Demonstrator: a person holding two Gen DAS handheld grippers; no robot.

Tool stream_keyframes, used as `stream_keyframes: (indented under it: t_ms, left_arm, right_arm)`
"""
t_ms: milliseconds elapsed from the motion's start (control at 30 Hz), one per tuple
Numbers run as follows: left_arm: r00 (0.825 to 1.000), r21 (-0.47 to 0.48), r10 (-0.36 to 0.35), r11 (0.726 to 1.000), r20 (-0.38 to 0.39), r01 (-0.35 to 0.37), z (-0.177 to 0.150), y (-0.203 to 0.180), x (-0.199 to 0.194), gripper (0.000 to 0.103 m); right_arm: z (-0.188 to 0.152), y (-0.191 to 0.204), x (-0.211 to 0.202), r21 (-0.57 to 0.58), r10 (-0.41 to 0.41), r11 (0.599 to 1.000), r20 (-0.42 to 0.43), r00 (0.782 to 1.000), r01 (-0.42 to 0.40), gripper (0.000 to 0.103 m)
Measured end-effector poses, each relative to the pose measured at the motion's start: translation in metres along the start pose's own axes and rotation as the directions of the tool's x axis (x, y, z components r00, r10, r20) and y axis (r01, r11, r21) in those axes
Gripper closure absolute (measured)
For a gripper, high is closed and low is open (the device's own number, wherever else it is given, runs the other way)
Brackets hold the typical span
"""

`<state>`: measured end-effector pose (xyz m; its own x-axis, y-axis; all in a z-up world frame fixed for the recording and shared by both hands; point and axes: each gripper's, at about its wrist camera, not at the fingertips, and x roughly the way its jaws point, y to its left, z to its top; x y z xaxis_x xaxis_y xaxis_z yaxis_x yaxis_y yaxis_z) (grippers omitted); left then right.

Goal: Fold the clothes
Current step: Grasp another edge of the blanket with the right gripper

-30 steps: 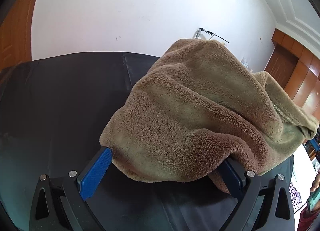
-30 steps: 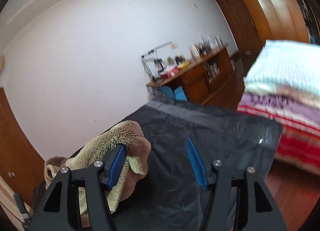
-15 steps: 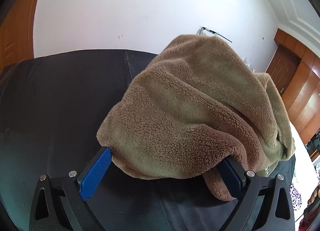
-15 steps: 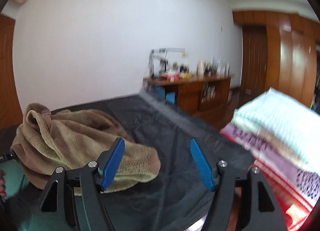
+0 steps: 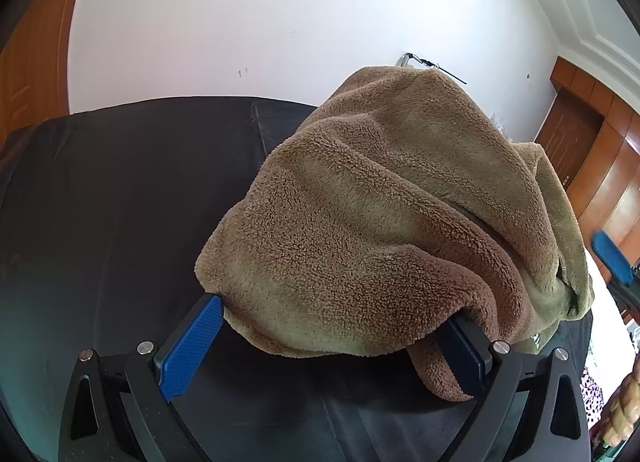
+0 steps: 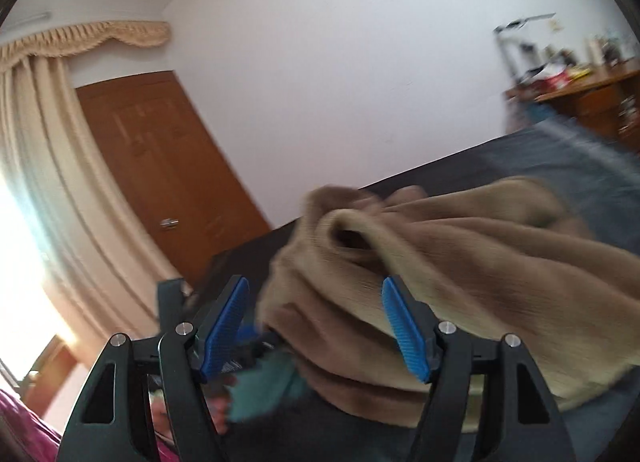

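A brown fleece garment (image 5: pixel 380 213) is heaped on the black-covered table (image 5: pixel 120 201). My left gripper (image 5: pixel 332 312) stands with its jaws wide apart. The fleece's near edge rests against the left pad (image 5: pixel 188 346), and a flap is draped over the right finger, hiding its tip. In the blurred right wrist view, my right gripper (image 6: pixel 315 284) is open and faces the garment (image 6: pixel 460 274). The fleece bulges between its pads, and neither pad presses on it. Its blue finger (image 5: pixel 612 258) shows at the right edge of the left wrist view.
The right wrist view shows a wooden door (image 6: pixel 160 149) and cream curtains (image 6: pixel 40 141) to the left, and a cluttered desk (image 6: pixel 580 89) at far right. Wooden wardrobes (image 5: pixel 600 165) stand beyond the table. A person's hand (image 5: pixel 624 410) and teal sleeve (image 6: pixel 260 390) are close by.
My right gripper has let go of the fleece edge and swung round to face the garment and the door. The garment's far end has sagged lower. My left gripper has stayed put.
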<state>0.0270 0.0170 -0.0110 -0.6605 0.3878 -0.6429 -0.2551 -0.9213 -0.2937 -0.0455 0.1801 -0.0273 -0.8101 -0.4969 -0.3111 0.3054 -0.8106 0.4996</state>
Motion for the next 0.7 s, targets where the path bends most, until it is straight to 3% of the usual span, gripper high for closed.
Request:
stream_keyframes:
  t_ms: [200,400,567,633,667,700]
  left_arm:
    - [1.0,0.013,0.005,1.0,-0.004,-0.005,-0.004,0.0,-0.003,0.001]
    - [1.0,0.025,0.012,1.0,-0.007,-0.011,-0.01,0.003,-0.005,0.001]
    - [1.0,0.041,0.018,0.999,-0.015,-0.017,-0.013,0.001,-0.005,0.001]
    - [1.0,0.041,0.021,0.999,-0.019,-0.02,-0.014,0.002,-0.004,0.001]
    - [1.0,0.038,0.023,0.999,-0.021,-0.022,-0.015,0.003,-0.004,0.001]
    - [0.999,0.033,0.024,0.999,-0.024,-0.023,-0.015,0.005,-0.003,0.001]
  right_arm:
    - [0.019,-0.004,0.053,0.056,-0.015,0.998,-0.039,0.999,0.017,0.05]
    - [0.03,-0.029,0.089,0.145,-0.056,0.987,-0.076,0.995,0.067,0.053]
    - [0.036,-0.031,0.109,0.097,-0.07,0.992,-0.065,0.995,0.076,0.053]
    - [0.036,-0.037,0.115,0.097,-0.078,0.992,-0.069,0.995,0.084,0.063]
    - [0.036,-0.044,0.117,0.121,-0.069,0.99,-0.077,0.995,0.078,0.079]
    - [0.036,-0.047,0.112,0.136,-0.055,0.989,-0.069,0.996,0.064,0.086]
